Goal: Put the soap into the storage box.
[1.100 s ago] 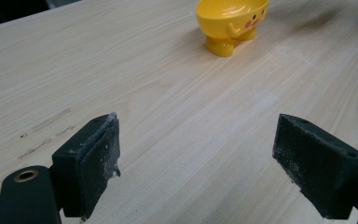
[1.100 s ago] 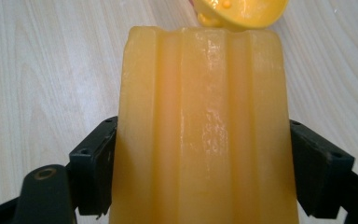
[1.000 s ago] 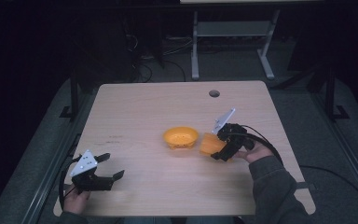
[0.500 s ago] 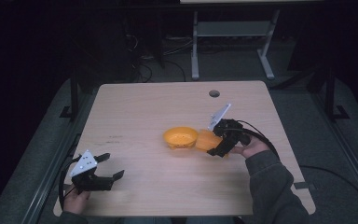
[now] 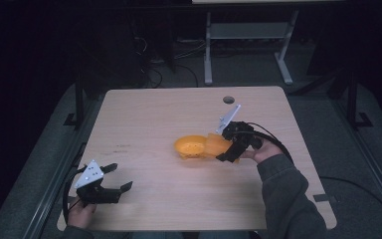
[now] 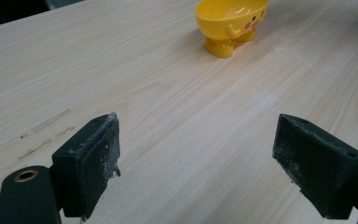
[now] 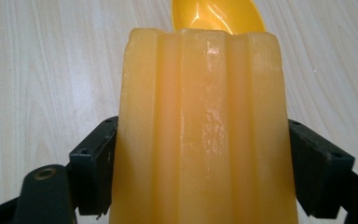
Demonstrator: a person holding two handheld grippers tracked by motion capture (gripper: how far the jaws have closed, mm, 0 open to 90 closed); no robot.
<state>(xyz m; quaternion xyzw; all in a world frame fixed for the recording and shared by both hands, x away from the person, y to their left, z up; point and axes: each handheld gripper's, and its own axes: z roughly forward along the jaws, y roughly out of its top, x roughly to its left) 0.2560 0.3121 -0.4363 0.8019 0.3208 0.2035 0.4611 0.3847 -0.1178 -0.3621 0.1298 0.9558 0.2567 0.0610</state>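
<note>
A small yellow footed bowl (image 5: 191,147) with a painted face stands near the middle of the wooden table (image 5: 149,114); the left gripper view has it far ahead (image 6: 230,21). My right gripper (image 5: 225,149) is shut on a ridged pale-orange block (image 5: 217,144), held just right of the bowl. In the right gripper view the block (image 7: 200,130) sits between both jaws, with the bowl's rim (image 7: 216,16) just beyond its top. My left gripper (image 5: 117,179) rests open near the table's front left corner, nothing between its pads (image 6: 91,161).
A round cable hole (image 5: 229,99) sits in the table's far right part. Behind the table stand a white desk frame (image 5: 243,45) and cables on the dark floor. Faint scuff marks (image 6: 46,126) line the wood near the left gripper.
My right gripper has carried the orange block left and slightly farther away, up against the bowl's right side. The left gripper has stayed in place.
</note>
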